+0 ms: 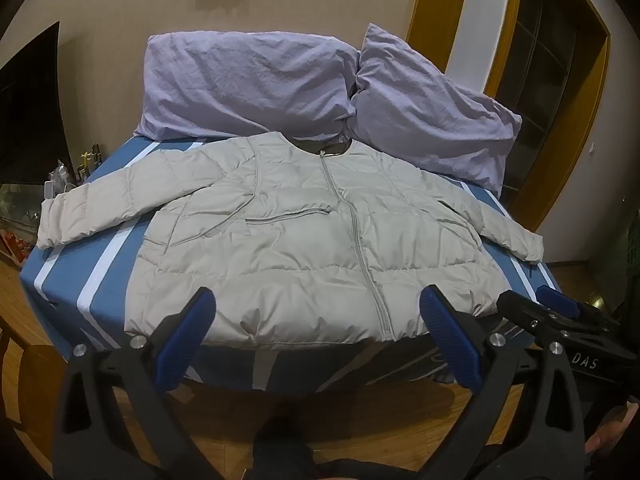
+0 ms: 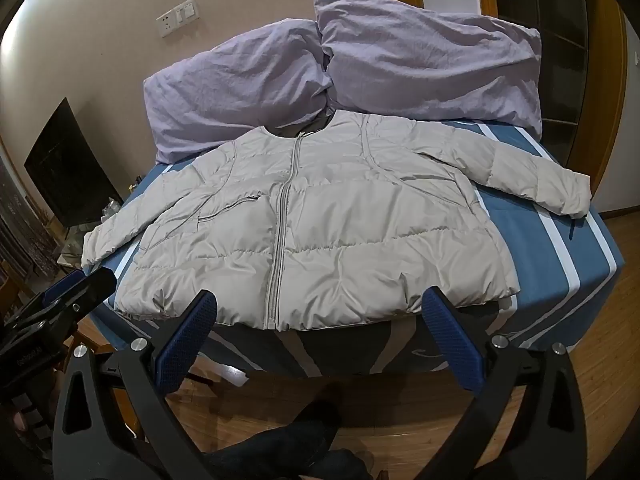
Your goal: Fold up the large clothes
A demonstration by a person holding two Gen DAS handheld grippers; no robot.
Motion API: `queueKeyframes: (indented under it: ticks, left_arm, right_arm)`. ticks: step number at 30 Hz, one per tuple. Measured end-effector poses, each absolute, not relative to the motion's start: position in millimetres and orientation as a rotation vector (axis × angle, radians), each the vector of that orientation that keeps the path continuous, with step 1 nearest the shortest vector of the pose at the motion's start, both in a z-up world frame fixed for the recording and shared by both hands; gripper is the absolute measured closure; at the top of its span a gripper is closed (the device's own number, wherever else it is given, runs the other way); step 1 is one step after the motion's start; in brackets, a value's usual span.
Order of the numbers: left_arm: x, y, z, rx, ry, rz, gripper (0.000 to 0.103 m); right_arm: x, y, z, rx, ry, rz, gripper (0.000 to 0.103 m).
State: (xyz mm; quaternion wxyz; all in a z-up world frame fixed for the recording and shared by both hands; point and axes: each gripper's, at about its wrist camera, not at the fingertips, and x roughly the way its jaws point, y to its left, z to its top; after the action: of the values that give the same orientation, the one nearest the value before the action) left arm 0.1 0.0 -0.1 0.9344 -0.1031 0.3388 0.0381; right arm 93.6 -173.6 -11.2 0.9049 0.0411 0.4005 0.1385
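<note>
A light grey puffer jacket (image 1: 304,240) lies flat and zipped, front up, on the blue striped bed (image 1: 68,276), sleeves spread to both sides, collar toward the pillows. It also shows in the right wrist view (image 2: 320,236). My left gripper (image 1: 318,306) is open and empty, held just short of the jacket's hem near the bed's front edge. My right gripper (image 2: 320,308) is open and empty, also just short of the hem. The right gripper shows at the right of the left wrist view (image 1: 536,300); the left gripper shows at the left of the right wrist view (image 2: 80,284).
Two lilac pillows (image 1: 248,84) (image 1: 432,120) lean against the wall at the head of the bed. A wooden door frame (image 1: 576,128) is at the right. A cluttered side table (image 1: 60,184) stands left of the bed. Wooden floor (image 1: 360,408) lies below the grippers.
</note>
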Motion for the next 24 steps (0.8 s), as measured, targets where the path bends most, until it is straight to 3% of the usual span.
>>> queueKeyframes:
  ticks: [24]
  left_arm:
    - [0.2,2.8,-5.6,-0.22,0.703,0.079,0.002]
  right_arm:
    - [95.6,-171.9,-12.0,0.085,0.83,0.286,0.001]
